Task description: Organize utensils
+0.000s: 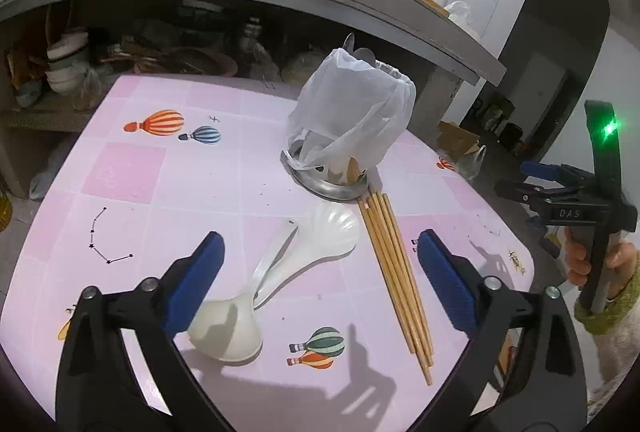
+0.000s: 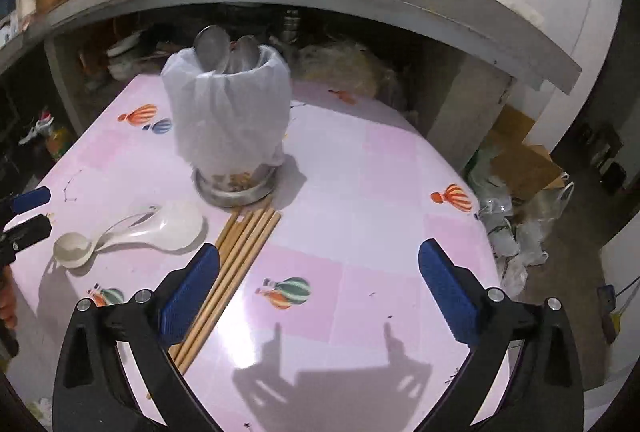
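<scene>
A: With both sets of jaws spread wide and empty, the left gripper (image 1: 320,264) hangs over the two white plastic spoons (image 1: 280,272) and the right gripper (image 2: 320,280) sits beside the chopsticks (image 2: 236,260), its left pad over the bundle.

B: Advice: shift right so the sticks sit between the pads, grip mid-length so they stay together, then drop them into the bagged utensil holder (image 2: 230,120) at the sticks' far ends.

A: Left view shows a hand (image 1: 592,260) and sleeve on the right tool. Right view shows metal spoons in the holder's mouth more clearly, plus bags on the floor
</scene>
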The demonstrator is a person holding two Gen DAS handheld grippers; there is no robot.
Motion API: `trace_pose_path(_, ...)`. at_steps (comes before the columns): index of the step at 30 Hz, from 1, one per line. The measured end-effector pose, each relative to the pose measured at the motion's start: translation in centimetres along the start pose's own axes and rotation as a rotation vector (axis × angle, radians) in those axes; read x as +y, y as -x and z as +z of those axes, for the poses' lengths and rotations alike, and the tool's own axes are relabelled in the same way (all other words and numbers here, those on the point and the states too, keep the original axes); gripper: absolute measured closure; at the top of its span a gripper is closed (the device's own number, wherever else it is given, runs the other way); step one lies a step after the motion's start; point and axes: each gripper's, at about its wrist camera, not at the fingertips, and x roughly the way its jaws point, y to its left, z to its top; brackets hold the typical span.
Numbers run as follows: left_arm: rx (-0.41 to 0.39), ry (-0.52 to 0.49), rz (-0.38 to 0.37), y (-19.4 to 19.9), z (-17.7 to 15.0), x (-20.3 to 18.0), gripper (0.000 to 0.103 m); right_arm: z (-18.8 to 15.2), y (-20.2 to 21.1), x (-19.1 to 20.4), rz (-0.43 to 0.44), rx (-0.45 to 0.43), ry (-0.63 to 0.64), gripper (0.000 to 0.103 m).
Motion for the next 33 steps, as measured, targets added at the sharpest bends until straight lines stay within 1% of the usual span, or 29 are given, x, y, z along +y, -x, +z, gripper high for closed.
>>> trace_pose_path(4, -0.010, -0.007, 0.003, 0.0, -1.1, 0.0, 0.008, -1.0, 0.4, 0.7, 0.099, -0.026, -0.027, 0.006)
trace_pose_path(8, -0.010, -0.033, 0.020, -0.1, -2.0, 0.4, 0.008, -2.2, 0.1, 1.7, 0.250, -0.040, -0.126, 0.006)
trace_pose_path(10, -0.006, -0.042, 0.039, -0.1, -2.4, 0.9, 0.008, -2.6, -1.0, 2.8, 0.322, -0.017, -0.168, 0.006)
trace_pose_path(11, -0.003, -0.036, 0.046, -0.1, -2.5, 1.1, 0.008, -2.7, -1.8, 3.2, 0.366, 0.008, -0.188, 0.006)
trace_pose_path(13, 0.002, -0.022, 0.070, -0.3, -2.6, 1.9, 0.008, -2.6, -2.9, 4.1, 0.426, 0.043, -0.212, 0.007)
trace_pose_path(14, 0.000, -0.018, 0.085, -0.3, -2.6, 2.2, 0.008, -2.3, -3.7, 4.7, 0.455, 0.057, -0.216, 0.010)
trace_pose_path(16, -0.010, -0.012, 0.117, -0.3, -2.7, 2.8, 0.008, -1.9, -4.6, 5.4, 0.468, 0.066, -0.209, 0.015)
trace_pose_path(19, -0.014, 0.007, 0.128, -0.1, -2.9, 3.6, 0.009, -1.0, -6.4, 6.2, 0.492, 0.073, -0.201, 0.021)
trace_pose_path(23, 0.002, 0.003, 0.159, -0.5, -3.1, 4.0, 0.022, 0.0, -9.6, 6.6, 0.486, 0.122, -0.198, 0.035)
trace_pose_path(26, 0.014, 0.000, 0.161, -0.9, -3.1, 4.3, 0.028, 0.4, -11.5, 6.6, 0.481, 0.150, -0.203, 0.040)
trace_pose_path(27, 0.016, -0.002, 0.159, -1.0, -3.1, 4.4, 0.029, 0.5, -12.3, 6.6, 0.476, 0.166, -0.209, 0.040)
trace_pose_path(29, 0.015, -0.004, 0.162, -1.1, -2.9, 4.5, 0.030, 0.7, -13.2, 6.6, 0.481, 0.184, -0.216, 0.046)
trace_pose_path(31, 0.020, -0.004, 0.161, -1.4, -2.8, 4.6, 0.033, 0.8, -13.7, 6.7, 0.477, 0.190, -0.209, 0.047)
trace_pose_path(33, 0.032, -0.006, 0.164, -1.8, -2.7, 4.8, 0.035, 0.9, -14.2, 6.9, 0.486, 0.203, -0.206, 0.052)
